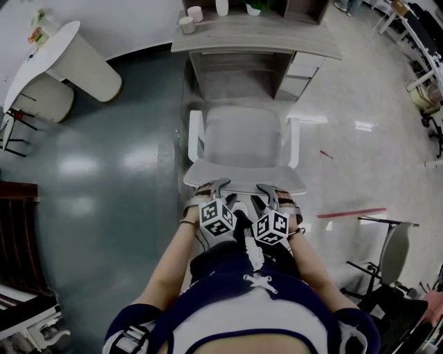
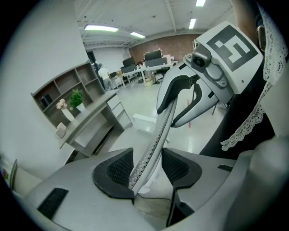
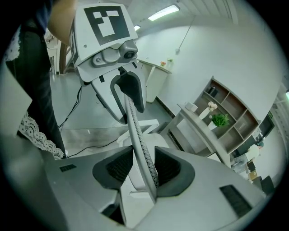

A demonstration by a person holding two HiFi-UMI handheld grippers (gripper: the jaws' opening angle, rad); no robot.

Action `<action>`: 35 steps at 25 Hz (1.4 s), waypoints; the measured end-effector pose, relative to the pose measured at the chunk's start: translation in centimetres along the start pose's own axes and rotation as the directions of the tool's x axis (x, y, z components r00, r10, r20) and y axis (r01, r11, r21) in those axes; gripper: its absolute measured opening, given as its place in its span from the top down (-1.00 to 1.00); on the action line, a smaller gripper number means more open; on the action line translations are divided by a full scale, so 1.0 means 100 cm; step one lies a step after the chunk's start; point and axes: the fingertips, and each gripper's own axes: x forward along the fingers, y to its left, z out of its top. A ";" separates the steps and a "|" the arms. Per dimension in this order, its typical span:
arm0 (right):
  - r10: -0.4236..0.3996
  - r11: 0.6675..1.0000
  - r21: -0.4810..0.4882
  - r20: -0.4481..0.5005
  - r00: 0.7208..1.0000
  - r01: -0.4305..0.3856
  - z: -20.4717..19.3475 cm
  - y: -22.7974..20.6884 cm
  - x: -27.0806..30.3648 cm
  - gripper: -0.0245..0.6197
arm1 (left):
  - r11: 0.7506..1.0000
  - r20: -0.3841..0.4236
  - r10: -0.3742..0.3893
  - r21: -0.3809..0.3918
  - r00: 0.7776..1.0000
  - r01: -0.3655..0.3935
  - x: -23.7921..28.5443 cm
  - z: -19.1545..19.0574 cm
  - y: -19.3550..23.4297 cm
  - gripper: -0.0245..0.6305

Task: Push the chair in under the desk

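My two tongs sit side by side on the top edge of the one chair (image 1: 242,138), just below the middle of the head view. The left gripper (image 2: 146,169) has its jaws spread. The thin mesh edge of the backrest (image 2: 156,135) runs up between the two pads, with a gap showing beside it, so nothing is pinched. The right gripper (image 3: 144,169) is also spread. The same backrest edge passes between its pads, close to the pad on the right of that frame and clear of the other.

Each of my tongs carries one cube (image 1: 219,218) with black-and-white square markers, two cubes in all. Those patterns are the only print I can make out.

The chair is white and has two armrests (image 1: 196,135). It faces the one desk (image 1: 256,40) at the top centre. The far edge of its seat is at the desk's opening, and most of the seat lies outside it.

On the desk top I count two small cups (image 1: 187,25), one white vase (image 1: 221,7) and one green plant (image 1: 256,7). A single white round table (image 1: 41,52) stands at the upper left. One red strip (image 1: 351,212) lies on the floor at the right.
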 end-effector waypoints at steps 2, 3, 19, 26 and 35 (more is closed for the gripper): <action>0.001 1.000 -0.005 0.001 1.000 -0.001 0.000 -0.004 0.003 0.48 | 1.000 -0.001 0.005 -0.003 1.000 -0.005 0.003 0.000 0.005 0.32; 0.002 1.000 -0.007 0.002 1.000 -0.002 0.000 -0.007 0.005 0.48 | 1.000 -0.002 0.006 -0.005 1.000 -0.006 0.004 0.001 0.007 0.32; 0.051 0.999 -0.012 -0.004 0.999 -0.051 -0.004 -0.044 0.024 0.48 | 0.997 0.031 0.068 -0.027 0.997 -0.067 0.019 0.018 0.037 0.32; 0.062 0.998 0.008 -0.004 0.998 -0.062 -0.005 -0.051 0.028 0.48 | 0.998 0.042 0.057 -0.036 0.997 -0.056 0.021 0.021 0.042 0.32; 0.045 0.999 0.020 0.003 0.999 -0.045 -0.004 -0.061 0.034 0.46 | 0.997 0.055 0.077 -0.023 0.996 -0.076 0.027 0.022 0.051 0.32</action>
